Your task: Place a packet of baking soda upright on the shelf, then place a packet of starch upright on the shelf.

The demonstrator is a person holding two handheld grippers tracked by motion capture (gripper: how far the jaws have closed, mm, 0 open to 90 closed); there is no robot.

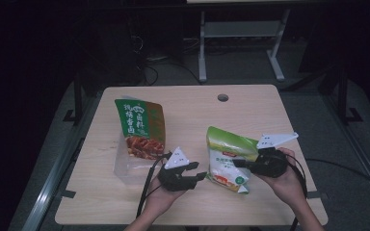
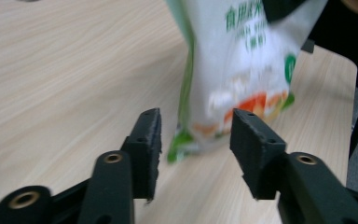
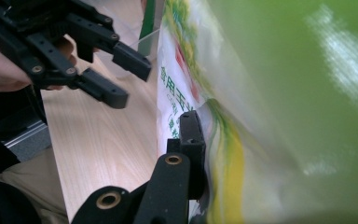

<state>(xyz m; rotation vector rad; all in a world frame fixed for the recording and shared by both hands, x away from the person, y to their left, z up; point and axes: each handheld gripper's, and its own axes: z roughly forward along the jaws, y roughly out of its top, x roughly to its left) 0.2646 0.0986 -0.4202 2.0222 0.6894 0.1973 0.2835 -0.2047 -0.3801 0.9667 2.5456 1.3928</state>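
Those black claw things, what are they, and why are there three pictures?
They are hand-held grippers, pinching tools a person works at a wooden table. The high view looks down from above; the other two cameras ride on the grippers. The right gripper pinches the edge of a green-and-white food bag and holds it up. The left gripper is open, its jaws near the bag's bottom corner but not touching. Farther left, a green-and-brown snack bag leans in a clear plastic box.
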